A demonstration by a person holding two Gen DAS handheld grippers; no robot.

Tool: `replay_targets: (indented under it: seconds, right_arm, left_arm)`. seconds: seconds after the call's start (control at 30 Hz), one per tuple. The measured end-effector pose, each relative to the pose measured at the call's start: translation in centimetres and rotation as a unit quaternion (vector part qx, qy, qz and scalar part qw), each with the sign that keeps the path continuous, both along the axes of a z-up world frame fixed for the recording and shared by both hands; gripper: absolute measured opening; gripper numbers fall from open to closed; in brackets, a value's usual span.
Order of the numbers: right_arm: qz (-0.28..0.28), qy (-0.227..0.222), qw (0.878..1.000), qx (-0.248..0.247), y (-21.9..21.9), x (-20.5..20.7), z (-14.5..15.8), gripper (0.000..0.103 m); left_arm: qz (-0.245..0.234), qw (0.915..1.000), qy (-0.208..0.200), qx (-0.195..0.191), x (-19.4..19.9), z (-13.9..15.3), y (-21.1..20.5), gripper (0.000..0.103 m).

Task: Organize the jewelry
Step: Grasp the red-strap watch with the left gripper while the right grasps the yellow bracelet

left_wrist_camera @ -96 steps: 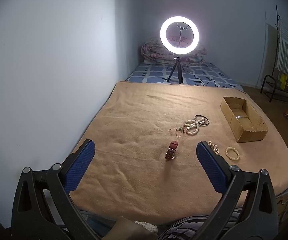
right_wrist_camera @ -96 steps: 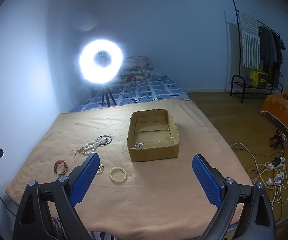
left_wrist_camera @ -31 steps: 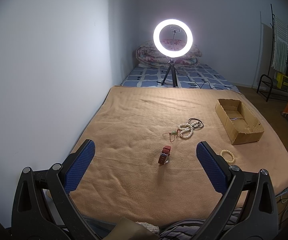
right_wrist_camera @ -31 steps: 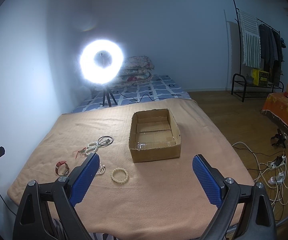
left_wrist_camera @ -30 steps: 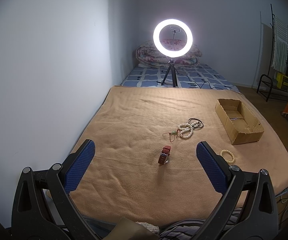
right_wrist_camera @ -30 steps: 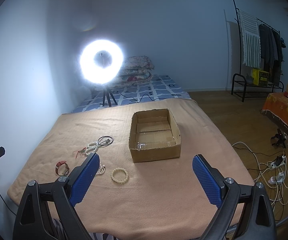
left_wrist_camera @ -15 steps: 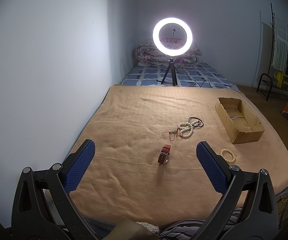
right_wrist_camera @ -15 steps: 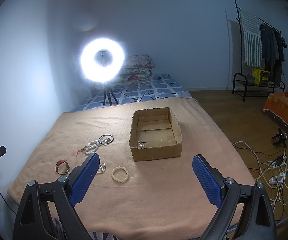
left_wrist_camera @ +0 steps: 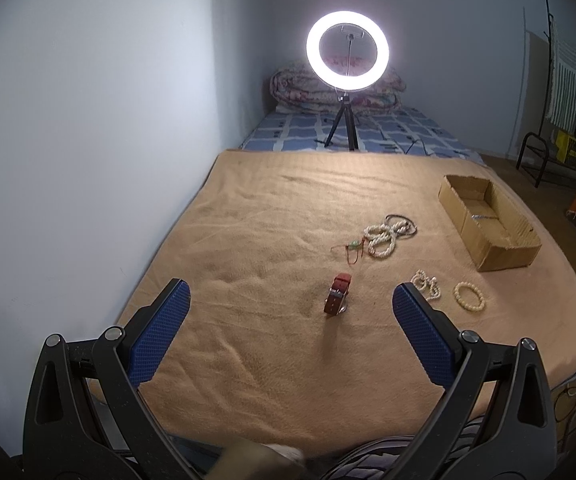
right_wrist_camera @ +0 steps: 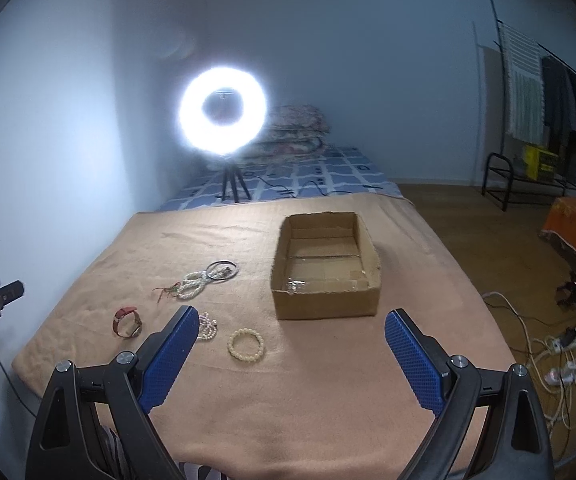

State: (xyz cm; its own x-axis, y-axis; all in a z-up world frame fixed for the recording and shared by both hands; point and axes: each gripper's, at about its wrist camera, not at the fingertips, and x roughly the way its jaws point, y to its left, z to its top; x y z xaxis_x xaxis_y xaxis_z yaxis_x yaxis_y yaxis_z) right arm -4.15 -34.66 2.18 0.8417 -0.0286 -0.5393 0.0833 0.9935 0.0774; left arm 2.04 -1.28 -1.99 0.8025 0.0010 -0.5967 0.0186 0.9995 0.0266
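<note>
Left tool [left_wrist_camera: 290,312]: wide, empty, above the bed's tan blanket [left_wrist_camera: 256,240].
Right tool [right_wrist_camera: 292,332]: wide, empty.
Watch [left_wrist_camera: 338,299]: red strap, on edge, dead ahead between left tool's fingers. Likely first pick: pinch across strap, lift straight.
Bead bracelet [right_wrist_camera: 246,344]: cream, round, just ahead.
Cardboard box [right_wrist_camera: 324,308]: open, stiff, beyond right tool.
</note>
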Motion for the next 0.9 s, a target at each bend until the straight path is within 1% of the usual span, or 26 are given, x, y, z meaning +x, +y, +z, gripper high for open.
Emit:
replay_targets:
  seconds: [0.1,0.3,0.37,0.5,0.53,0.6,0.67,0.7,0.83,0.9]
  right_arm:
    - [0.021,0.003,1.000,-0.006,0.2,0.7,-0.6,0.095]
    - [0.091,0.021,0.996,-0.008,1.0,2.4,-2.3,0.095]
    - [0.112,0.033,0.993,-0.008,1.2,3.2,-3.3,0.095]
    - [0.152,0.068,0.986,-0.019,2.1,5.0,-5.4,0.095]
    - [0.165,0.079,0.983,-0.023,2.4,5.5,-6.0,0.093]
    - [0.191,0.097,0.976,-0.034,3.1,6.3,-7.0,0.087]
    - [0.218,0.114,0.968,-0.046,3.9,7.2,-8.0,0.080]
    - [0.232,0.124,0.963,-0.050,4.2,7.9,-8.6,0.079]
    - [0.270,0.160,0.948,-0.055,5.2,10.3,-10.4,0.067]
    - [0.283,0.175,0.941,-0.062,5.8,11.3,-11.3,0.062]
  left_arm:
    - [-0.009,0.9995,0.024,-0.018,0.9,-1.3,0.5,0.103]
    - [-0.027,0.9985,0.041,-0.024,2.2,-2.9,0.6,0.103]
    - [-0.035,0.9976,0.049,-0.032,2.8,-3.5,0.6,0.103]
    - [-0.048,0.9955,0.069,-0.044,4.1,-4.8,0.6,0.097]
    - [-0.052,0.9947,0.075,-0.047,4.5,-5.2,0.5,0.096]
    - [-0.057,0.9933,0.087,-0.051,5.1,-5.9,0.5,0.088]
    - [-0.063,0.9919,0.097,-0.053,5.9,-6.7,0.2,0.085]
    - [-0.066,0.9912,0.103,-0.051,6.3,-7.3,0.1,0.085]
    - [-0.078,0.9888,0.118,-0.048,7.5,-8.7,-0.4,0.082]
    - [-0.083,0.9870,0.128,-0.052,8.2,-9.5,-0.4,0.081]
